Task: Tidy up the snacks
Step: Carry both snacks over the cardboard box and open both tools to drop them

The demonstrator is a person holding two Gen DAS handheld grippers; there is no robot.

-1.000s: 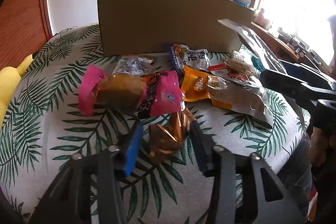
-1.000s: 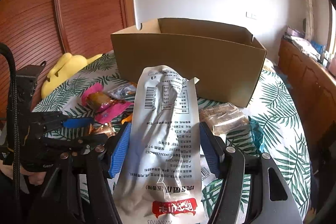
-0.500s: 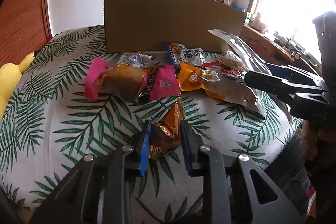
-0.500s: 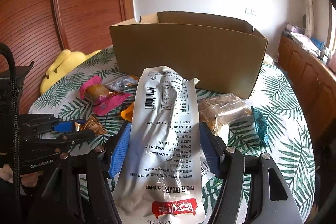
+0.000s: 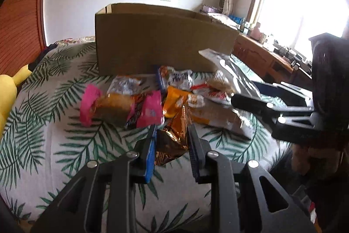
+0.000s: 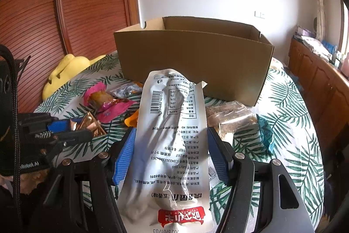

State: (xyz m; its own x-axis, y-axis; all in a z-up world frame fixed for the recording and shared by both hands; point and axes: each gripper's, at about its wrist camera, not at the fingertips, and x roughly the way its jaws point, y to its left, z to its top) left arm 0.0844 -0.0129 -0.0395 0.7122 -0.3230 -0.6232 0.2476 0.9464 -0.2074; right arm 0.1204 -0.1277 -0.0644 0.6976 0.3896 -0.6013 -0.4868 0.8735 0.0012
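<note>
The left gripper [image 5: 172, 141] is clamped on a copper wrapper [image 5: 174, 134]; the right gripper [image 6: 170, 145] grips a white packet [image 6: 172, 145] before the box [image 6: 192, 58].

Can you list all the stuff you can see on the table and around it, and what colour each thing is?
Open cardboard box: one, brown, far side of the table.
Leaf-print tablecloth: one, white and green, covering the table.
Pink-wrapped snack cake: one, pink and tan, left of the pile.
Small pink packet: one, beside the cake.
Orange pouch: one, middle of the pile.
Clear-wrapped brown bars: one pack, near the box.
Yellow plush toy: one, table's left edge.
Copper foil packet: one, between the left gripper fingers.
Long white pouch: one, white with red label, in the right gripper.
</note>
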